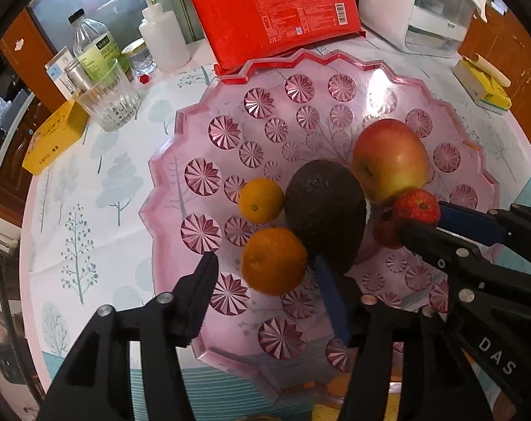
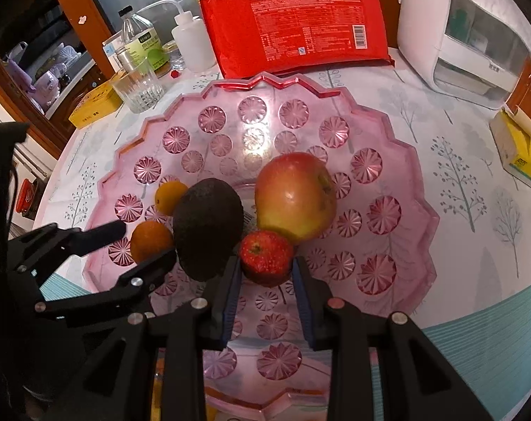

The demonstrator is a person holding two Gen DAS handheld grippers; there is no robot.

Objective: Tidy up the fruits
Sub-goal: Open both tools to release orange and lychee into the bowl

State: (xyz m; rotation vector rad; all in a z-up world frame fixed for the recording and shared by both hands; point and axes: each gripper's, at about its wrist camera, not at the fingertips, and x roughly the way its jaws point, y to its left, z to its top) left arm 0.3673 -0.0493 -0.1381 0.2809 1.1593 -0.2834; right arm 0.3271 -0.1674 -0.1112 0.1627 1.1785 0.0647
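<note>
Five fruits already sit in the pink tray (image 2: 398, 161), bunched near its middle: an apple (image 2: 295, 194), an avocado (image 2: 207, 226), two oranges (image 1: 273, 260) (image 1: 261, 200) and a small red fruit (image 2: 265, 254) at the front of the pile.

Your right gripper (image 2: 267, 273) has its tips to either side of that red fruit. The blue pads look close to its flanks, but you cannot tell from here whether they press on it or have just let go. In the left view the same tips reach in from the right, one above and one below the fruit.

Your left gripper (image 1: 265, 273) is spread wide, one finger off to the left of the nearer orange, the blue-padded one down against the avocado's near end. It holds nothing; it looks placed to steady or take that orange.

The fruits lean on one another, likely because the tray dips toward its centre and round things roll inward. So if you lift the red fruit, expect the apple to shift. The table (image 2: 458, 231) around the tray carries a glass (image 2: 139, 87), bottles and a red packet (image 2: 293, 24), all well apart from your work.
</note>
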